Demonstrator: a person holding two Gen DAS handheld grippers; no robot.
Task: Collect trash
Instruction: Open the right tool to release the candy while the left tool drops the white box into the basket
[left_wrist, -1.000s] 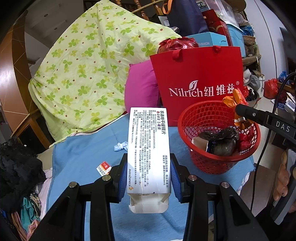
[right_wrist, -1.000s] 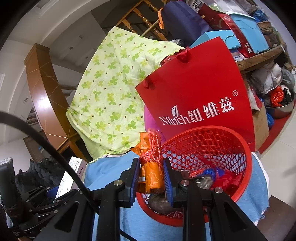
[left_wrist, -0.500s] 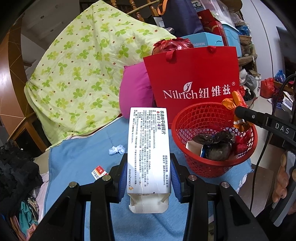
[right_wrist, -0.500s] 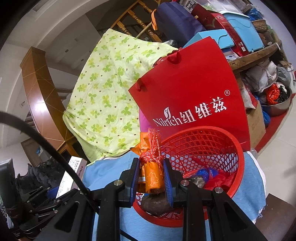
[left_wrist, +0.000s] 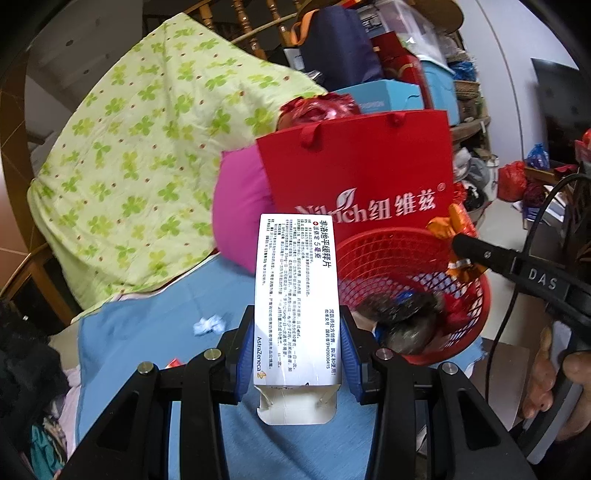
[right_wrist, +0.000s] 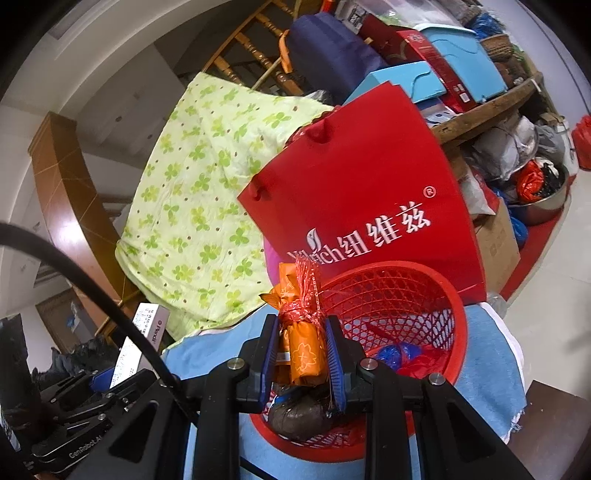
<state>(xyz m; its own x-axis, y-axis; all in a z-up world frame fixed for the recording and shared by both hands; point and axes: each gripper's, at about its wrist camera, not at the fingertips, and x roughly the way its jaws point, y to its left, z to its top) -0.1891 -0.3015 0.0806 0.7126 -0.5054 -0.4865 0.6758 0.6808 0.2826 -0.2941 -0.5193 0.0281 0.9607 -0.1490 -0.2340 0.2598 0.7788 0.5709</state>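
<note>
A cluttered home storage room is indicated: clover-print quilt (left_wrist: 147, 177) at left, wooden stair railing (right_wrist: 258, 44) at top, stacked boxes (right_wrist: 443, 62) upper right.

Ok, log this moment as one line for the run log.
left gripper: shut on medicine box | right gripper: shut on orange wrapper, over red basket | blue cloth: white scrap uncollected

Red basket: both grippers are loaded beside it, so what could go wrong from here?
The right gripper holds the orange wrapper near the basket rim, so a release might drop it outside. The left gripper holds the long medicine box; swinging it in could knock the light basket or meet the right gripper. The basket sits near the blue cloth edge.
</note>
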